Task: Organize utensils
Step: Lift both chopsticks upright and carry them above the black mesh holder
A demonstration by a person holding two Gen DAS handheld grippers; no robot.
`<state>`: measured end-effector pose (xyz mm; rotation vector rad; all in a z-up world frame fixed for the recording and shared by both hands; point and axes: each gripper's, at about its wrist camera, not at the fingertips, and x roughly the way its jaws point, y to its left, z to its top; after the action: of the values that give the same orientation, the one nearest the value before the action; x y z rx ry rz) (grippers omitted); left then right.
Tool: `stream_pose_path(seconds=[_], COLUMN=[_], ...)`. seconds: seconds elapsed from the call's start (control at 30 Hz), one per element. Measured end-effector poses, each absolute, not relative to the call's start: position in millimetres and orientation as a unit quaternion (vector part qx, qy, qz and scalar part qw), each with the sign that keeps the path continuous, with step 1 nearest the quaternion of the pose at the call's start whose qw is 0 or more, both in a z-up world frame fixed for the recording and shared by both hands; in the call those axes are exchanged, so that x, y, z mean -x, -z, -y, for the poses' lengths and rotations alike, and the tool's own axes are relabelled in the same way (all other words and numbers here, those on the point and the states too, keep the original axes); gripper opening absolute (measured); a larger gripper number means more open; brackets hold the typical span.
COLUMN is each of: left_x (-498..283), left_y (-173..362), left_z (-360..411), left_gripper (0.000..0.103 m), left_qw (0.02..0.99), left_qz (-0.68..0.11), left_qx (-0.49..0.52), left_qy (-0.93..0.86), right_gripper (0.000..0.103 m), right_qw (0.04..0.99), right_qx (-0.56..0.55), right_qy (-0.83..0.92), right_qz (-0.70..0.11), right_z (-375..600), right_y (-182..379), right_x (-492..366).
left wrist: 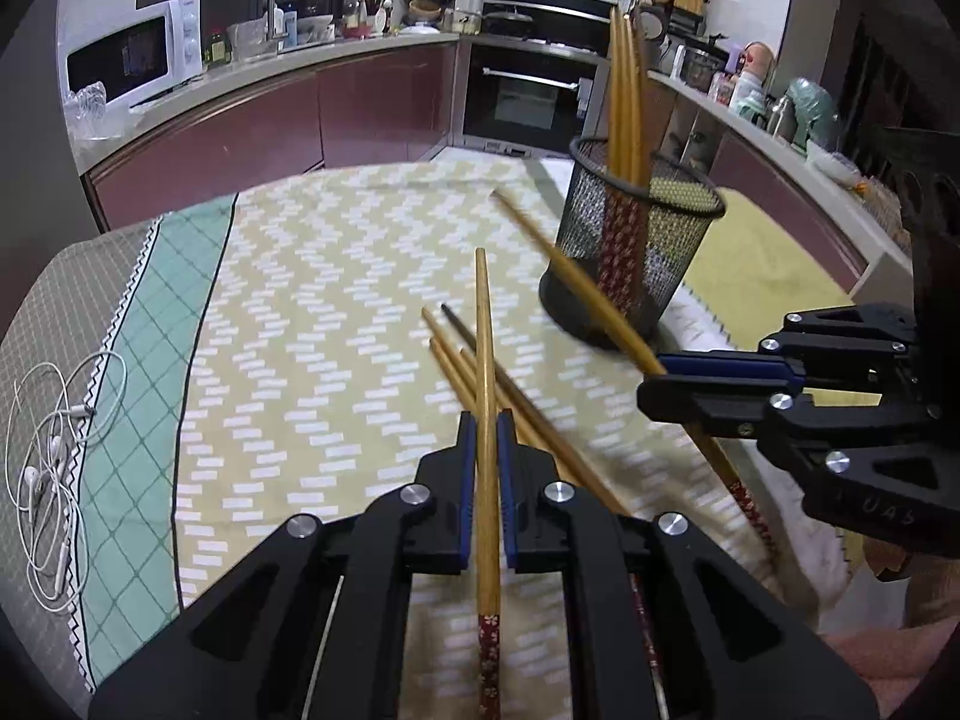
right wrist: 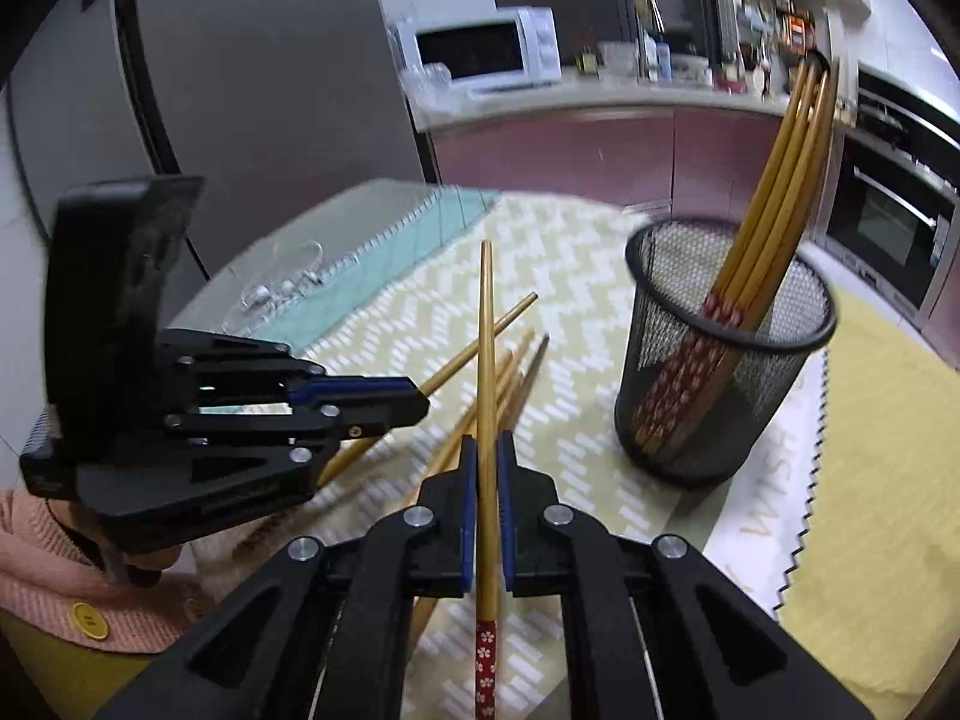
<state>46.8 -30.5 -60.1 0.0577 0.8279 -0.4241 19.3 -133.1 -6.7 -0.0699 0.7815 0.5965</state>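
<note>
A black mesh cup point(left wrist: 636, 252) point(right wrist: 720, 390) stands on the patterned tablecloth point(left wrist: 336, 276) and holds several wooden chopsticks with red flowered ends point(left wrist: 624, 90) point(right wrist: 780, 192). My left gripper point(left wrist: 486, 426) point(right wrist: 420, 397) is shut on one chopstick point(left wrist: 485, 330) point(right wrist: 480, 341) that points forward. My right gripper point(right wrist: 487, 444) point(left wrist: 651, 381) is shut on another chopstick point(right wrist: 486, 330) point(left wrist: 564, 264), whose tip reaches toward the cup's base in the left wrist view. Several loose chopsticks point(left wrist: 456, 372) point(right wrist: 522, 372) lie on the cloth between and under the two grippers.
White earphones point(left wrist: 54, 468) lie at the table's left edge. A yellow cloth point(right wrist: 888, 450) point(left wrist: 750, 264) lies beyond the cup. A pink sleeve point(right wrist: 48, 576) is behind the left gripper. Kitchen counters with a microwave point(left wrist: 138, 54) and an oven point(left wrist: 528, 96) ring the table.
</note>
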Motion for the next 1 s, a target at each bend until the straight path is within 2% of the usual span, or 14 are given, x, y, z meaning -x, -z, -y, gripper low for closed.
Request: stream_pose_path(seconds=[0.57, 1.0], left_x=[-35, -49], left_y=[-17, -72], left_z=[8, 9], left_gripper=[0.007, 0.007], left_qw=[0.893, 0.901], left_qz=[-0.336, -0.280], left_qx=[0.066, 0.093], left_qy=[0.293, 0.318], right_gripper=[0.006, 0.006], right_qw=[0.925, 0.938], right_qx=[-0.010, -0.023], right_qy=[-0.260, -0.250], right_qz=[-0.277, -0.241], right_z=[186, 202], right_y=[-61, -98], right_x=[-2, -9])
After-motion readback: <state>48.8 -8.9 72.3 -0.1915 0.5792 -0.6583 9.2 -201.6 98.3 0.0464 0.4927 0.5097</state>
